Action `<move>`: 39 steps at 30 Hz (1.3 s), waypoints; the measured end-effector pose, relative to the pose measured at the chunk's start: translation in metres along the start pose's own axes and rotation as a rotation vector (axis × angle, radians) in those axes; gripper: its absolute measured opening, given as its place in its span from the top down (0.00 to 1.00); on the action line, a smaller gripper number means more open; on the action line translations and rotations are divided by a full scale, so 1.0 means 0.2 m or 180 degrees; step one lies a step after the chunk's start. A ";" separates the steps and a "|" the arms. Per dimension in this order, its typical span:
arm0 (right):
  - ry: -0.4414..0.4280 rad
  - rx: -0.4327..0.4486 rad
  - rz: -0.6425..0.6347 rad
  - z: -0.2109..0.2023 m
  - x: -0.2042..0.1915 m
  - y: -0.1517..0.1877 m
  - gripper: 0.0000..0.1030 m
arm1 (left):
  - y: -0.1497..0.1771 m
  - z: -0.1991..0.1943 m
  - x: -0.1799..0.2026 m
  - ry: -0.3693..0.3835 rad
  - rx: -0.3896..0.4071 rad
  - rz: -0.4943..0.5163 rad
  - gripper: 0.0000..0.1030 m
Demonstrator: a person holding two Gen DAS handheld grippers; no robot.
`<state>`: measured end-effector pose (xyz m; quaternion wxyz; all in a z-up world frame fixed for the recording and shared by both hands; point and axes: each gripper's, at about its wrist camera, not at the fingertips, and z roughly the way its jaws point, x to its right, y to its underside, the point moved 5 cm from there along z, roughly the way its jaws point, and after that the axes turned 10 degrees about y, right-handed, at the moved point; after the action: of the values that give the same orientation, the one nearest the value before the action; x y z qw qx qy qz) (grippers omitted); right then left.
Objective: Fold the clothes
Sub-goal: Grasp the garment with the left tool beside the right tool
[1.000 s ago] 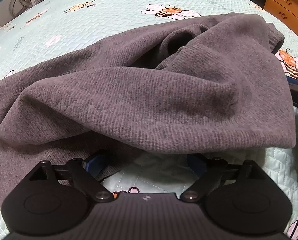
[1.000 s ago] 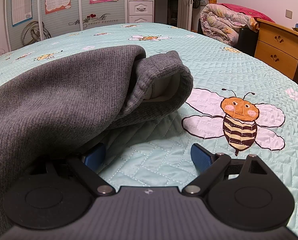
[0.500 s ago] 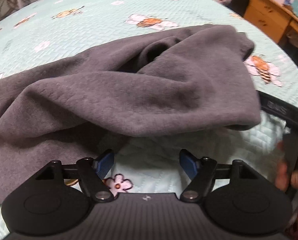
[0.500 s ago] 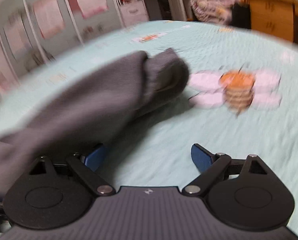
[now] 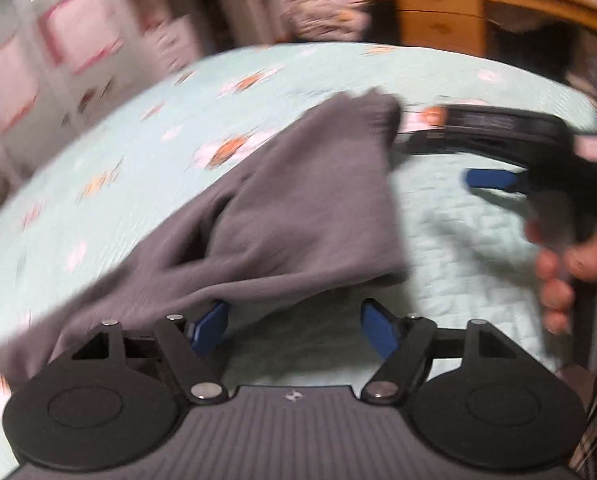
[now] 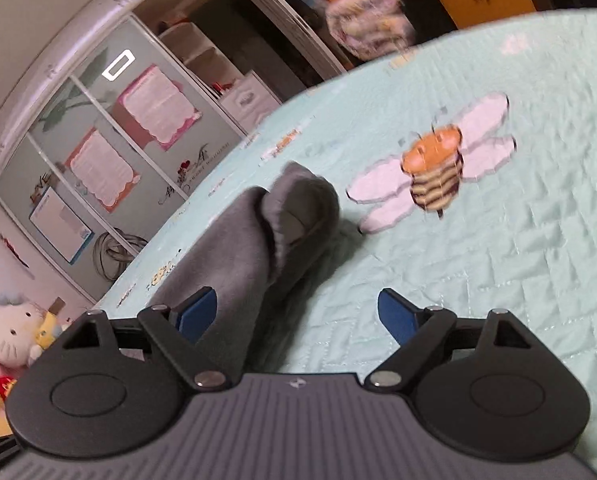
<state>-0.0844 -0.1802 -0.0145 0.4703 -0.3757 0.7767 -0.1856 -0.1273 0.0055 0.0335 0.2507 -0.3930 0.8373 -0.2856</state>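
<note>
Grey fleece garment: one item, lying rumpled on my bed's mint quilted bedspread, bunched in a long ridge that runs from the near left toward the far middle. Cuff or hem end: rolled over on itself, resting just beside a printed bee on the bedspread, not touching it. Left gripper: jaws spread wide, blue pads empty; the garment's near edge drapes over the left pad in that view, but I cannot tell if it touches. Right gripper: jaws likewise wide apart, nothing held; the grey fabric passes behind its left pad and down under the gripper body. In the left wrist view the right gripper appears at the right edge, held by a hand, hovering beside the garment's far end. Background, blurred: wooden drawer unit, sliding wardrobe doors with posters, plush toys at lower left.
</note>
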 end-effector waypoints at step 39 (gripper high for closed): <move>-0.0304 -0.0007 0.0045 0.27 -0.08 0.03 0.14 | -0.27 0.12 -0.89 0.0012 0.0016 -0.1319 0.19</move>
<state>-0.0354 -0.1599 -0.0357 0.5077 -0.3792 0.7561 -0.1634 0.0164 0.1131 0.0871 0.1860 -0.5557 0.7383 -0.3339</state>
